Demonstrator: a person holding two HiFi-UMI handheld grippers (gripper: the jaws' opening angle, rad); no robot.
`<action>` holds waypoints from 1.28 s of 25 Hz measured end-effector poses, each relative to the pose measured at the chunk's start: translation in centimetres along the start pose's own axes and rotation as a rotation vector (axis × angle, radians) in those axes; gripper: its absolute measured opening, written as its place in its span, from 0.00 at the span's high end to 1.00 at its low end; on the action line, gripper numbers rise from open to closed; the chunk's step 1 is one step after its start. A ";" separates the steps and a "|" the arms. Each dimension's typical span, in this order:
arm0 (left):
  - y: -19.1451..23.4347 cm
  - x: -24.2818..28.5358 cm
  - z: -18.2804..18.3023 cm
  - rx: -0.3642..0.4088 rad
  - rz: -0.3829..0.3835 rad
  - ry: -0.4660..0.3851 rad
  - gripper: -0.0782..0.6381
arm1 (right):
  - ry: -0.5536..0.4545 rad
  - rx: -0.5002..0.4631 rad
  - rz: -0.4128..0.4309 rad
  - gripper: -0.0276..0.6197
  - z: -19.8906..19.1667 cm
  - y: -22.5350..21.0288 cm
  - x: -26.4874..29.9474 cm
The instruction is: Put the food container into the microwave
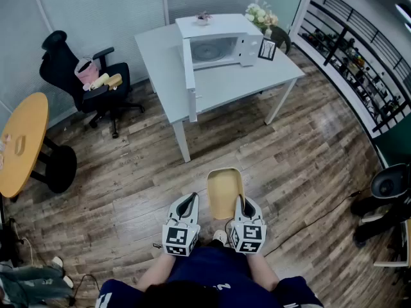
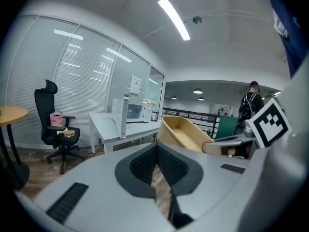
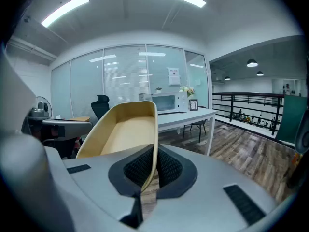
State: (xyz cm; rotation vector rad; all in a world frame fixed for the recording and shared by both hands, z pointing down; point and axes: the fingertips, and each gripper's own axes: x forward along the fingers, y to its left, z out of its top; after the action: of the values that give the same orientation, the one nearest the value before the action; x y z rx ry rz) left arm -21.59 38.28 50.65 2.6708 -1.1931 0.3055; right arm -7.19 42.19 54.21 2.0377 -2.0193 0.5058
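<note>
A tan, empty food container (image 1: pixel 224 191) hangs over the wood floor, held by its right rim; in the right gripper view the container (image 3: pixel 126 129) fills the left middle. My right gripper (image 1: pixel 244 208) is shut on that rim, the wall pinched between its pads (image 3: pixel 164 167). My left gripper (image 1: pixel 187 205) is beside it on the left, shut on nothing; its pads (image 2: pixel 145 166) meet. The container (image 2: pixel 182 131) shows to the right in the left gripper view. The white microwave (image 1: pixel 220 42) stands on a grey table (image 1: pixel 170 88) ahead, its door (image 1: pixel 189 85) swung open to the left.
A picture frame (image 1: pixel 267 49) and flowers (image 1: pixel 261 15) stand right of the microwave. A black office chair (image 1: pixel 83 79) holding a pink bag is at the left, a round wooden table (image 1: pixel 23 143) further left. A railing (image 1: pixel 359 63) runs along the right. A cable (image 1: pixel 314 220) lies on the floor.
</note>
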 end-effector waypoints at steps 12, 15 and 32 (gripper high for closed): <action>0.0 0.6 -0.5 -0.009 -0.025 0.017 0.89 | -0.015 0.045 -0.009 0.94 0.5 -0.2 0.6; 0.2 0.8 -0.5 -0.014 -0.038 0.013 0.89 | -0.028 0.050 -0.020 0.94 0.8 -0.3 0.7; 3.4 0.7 0.1 -0.043 -0.159 -0.019 0.34 | -0.037 0.096 -0.156 0.94 0.5 1.1 1.7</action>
State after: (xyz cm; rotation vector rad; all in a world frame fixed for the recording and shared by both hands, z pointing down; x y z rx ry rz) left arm -23.73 35.52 51.08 2.7155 -0.9730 0.2268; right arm -8.26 40.44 54.34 2.2543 -1.8699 0.5466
